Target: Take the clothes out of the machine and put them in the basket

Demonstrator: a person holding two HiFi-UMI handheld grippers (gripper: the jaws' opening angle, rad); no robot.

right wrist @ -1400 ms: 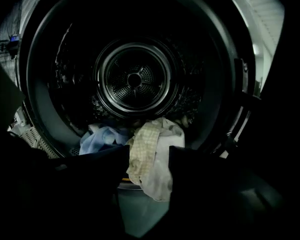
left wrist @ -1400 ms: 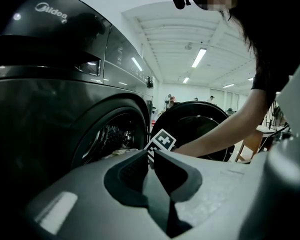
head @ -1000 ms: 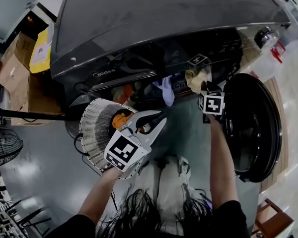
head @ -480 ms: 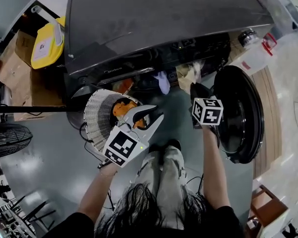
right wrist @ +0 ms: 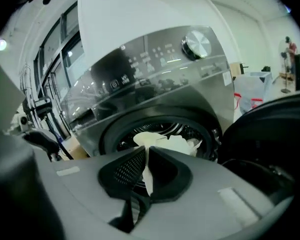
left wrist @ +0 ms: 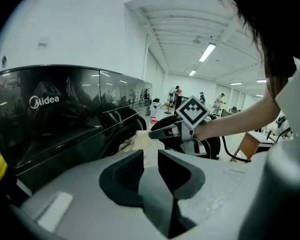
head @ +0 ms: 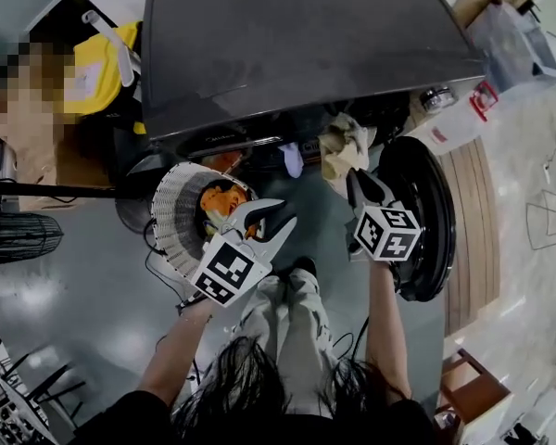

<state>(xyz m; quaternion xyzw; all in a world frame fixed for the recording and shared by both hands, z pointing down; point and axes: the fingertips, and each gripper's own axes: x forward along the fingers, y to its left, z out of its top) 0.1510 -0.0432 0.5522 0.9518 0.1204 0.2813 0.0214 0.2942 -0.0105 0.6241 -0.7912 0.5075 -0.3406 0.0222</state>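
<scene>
Yellow jug [head: 97, 72], black fan [head: 14, 239], wooden stool [head: 471, 387]

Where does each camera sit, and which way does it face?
Head view: on the person's head, facing steeply down at the washing machine, basket, own hair and arms.
Left gripper view: on the left gripper, facing past its open jaws to the machine front; the right arm shows.
Right gripper view: on the right gripper, facing the drum, jaws shut on a cream cloth.
Shared: all three show that cloth.

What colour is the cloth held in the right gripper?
Cream cloth, shown best in the right gripper view.
</scene>
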